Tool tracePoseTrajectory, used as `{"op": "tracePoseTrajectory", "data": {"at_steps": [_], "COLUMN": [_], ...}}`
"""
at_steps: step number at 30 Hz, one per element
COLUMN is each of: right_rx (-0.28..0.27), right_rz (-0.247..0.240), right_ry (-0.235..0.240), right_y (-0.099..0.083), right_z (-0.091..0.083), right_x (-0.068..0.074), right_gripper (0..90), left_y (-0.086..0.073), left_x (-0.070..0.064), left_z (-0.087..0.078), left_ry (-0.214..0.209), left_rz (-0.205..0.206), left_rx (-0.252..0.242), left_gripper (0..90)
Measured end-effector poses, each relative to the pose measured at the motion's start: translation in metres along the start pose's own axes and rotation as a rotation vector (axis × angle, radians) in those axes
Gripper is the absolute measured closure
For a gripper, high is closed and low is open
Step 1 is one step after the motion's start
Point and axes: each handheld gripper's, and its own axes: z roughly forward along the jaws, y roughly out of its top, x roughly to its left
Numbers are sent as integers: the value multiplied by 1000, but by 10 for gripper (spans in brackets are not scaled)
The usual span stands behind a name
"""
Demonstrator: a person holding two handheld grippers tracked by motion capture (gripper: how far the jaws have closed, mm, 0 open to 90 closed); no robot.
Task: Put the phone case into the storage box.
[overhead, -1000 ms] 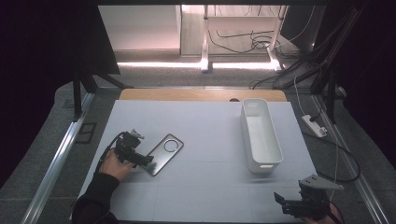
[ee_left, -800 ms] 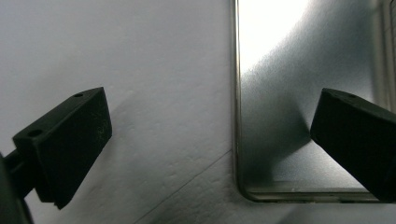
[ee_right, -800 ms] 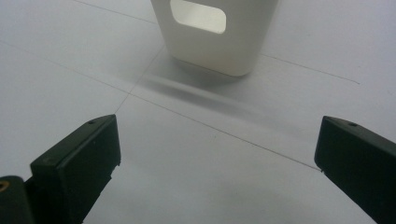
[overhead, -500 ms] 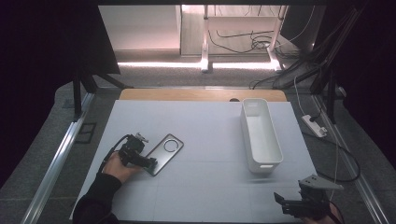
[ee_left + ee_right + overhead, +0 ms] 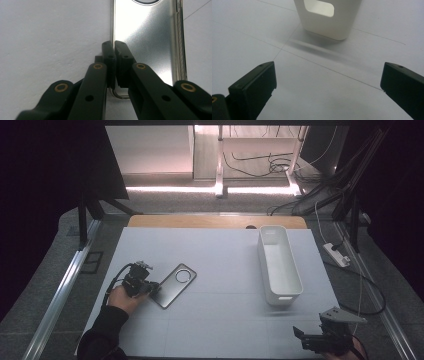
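Dark surroundings frame our workspace, with cables on the floor beyond the far wooden edge of the bench (image 5: 215, 320), whose pale sheet lies open across its middle and near side. We see the white bin (image 5: 278, 263) standing lengthwise toward the right, well apart from the left-hand work, so there is wide free surface between the two. Our phone case (image 5: 173, 285) lies flat on the left half of the sheet, set on a diagonal, with bare sheet on all its sides and the left edge of the bench some way off. It is a thin, silvery, glossy shell with rounded corners, a clear raised rim along its long side and a round ring at the far end. In the left gripper view the case (image 5: 147, 42) runs away from us, and its near corner sits right under the jaw tips. Our left hand-held gripper (image 5: 150, 288) lies low against the sheet, its jaws pressed together at the case's near long edge; we cannot tell whether the rim is pinched between them. The left hand (image 5: 122, 297) wraps the body from behind, the dark sleeve coming in from the lower left. Our right hand-held gripper (image 5: 300, 335) rests at the near right corner, jaws spread wide over bare sheet, pointing at the bin's (image 5: 327, 17) handle end.
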Motion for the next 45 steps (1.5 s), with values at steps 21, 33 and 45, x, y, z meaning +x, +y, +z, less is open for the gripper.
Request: {"op": "tracePoseTrajectory", "data": {"at_steps": [21,33,45], "right_rx": [-10,-9,-14], "right_rz": [0,-15,-57], "right_ry": [0,4,13], "right_y": [0,0,2], "right_z": [-1,-1,0], "right_x": [0,1,5], "right_gripper": [6,4,0], "left_y": [-11,-32,-52], "left_x": [-12,-36,-58], "left_z": [-22,-49,-66], "left_ry": [52,46,10], "left_rz": [-7,21,23], "left_rx": [-144,-325,-449], "left_gripper": [892,891,890]}}
